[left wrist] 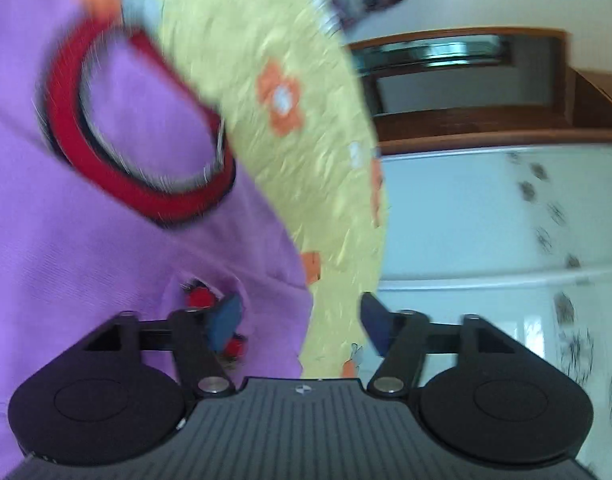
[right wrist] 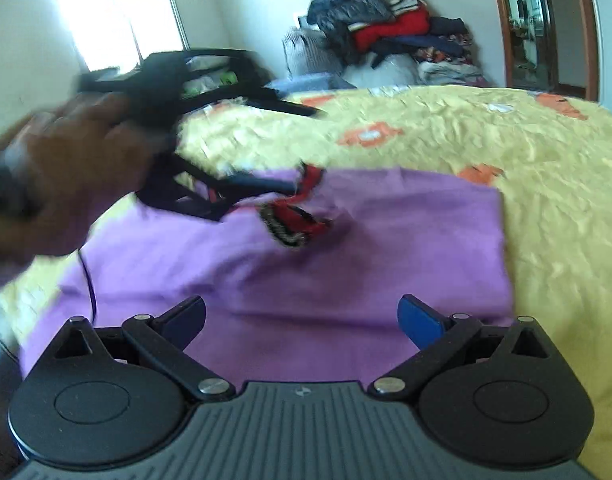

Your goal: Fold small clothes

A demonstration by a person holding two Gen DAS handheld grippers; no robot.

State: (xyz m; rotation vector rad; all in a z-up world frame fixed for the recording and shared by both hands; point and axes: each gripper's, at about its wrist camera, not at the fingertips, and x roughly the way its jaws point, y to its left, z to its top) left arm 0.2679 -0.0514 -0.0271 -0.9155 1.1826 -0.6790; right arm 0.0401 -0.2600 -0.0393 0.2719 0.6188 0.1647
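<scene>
While your left hand (right wrist: 66,168) reaches in from nine o'clock in the right wrist view, the left tongs (right wrist: 266,188) it carries look blurred. Their tips are over the purple shirt (right wrist: 346,248), close to its red collar (right wrist: 298,224). In the left wrist view, these tongs (left wrist: 302,320) are spread apart and grip nothing. One blue pad (left wrist: 226,320) sits over the shirt (left wrist: 126,240) and the other is out past the bed's edge. The red collar ring (left wrist: 118,140) shows at ten o'clock.

The shirt lies flat on the yellow bed cover (right wrist: 526,168) with orange flowers, right in the middle. Your right tongs (right wrist: 302,320) are wide apart over the near edge of the shirt, at six o'clock, and grip nothing. A pile of clothes (right wrist: 386,28) sits far off at twelve o'clock. A wooden door frame (right wrist: 590,32) stands at two o'clock.
</scene>
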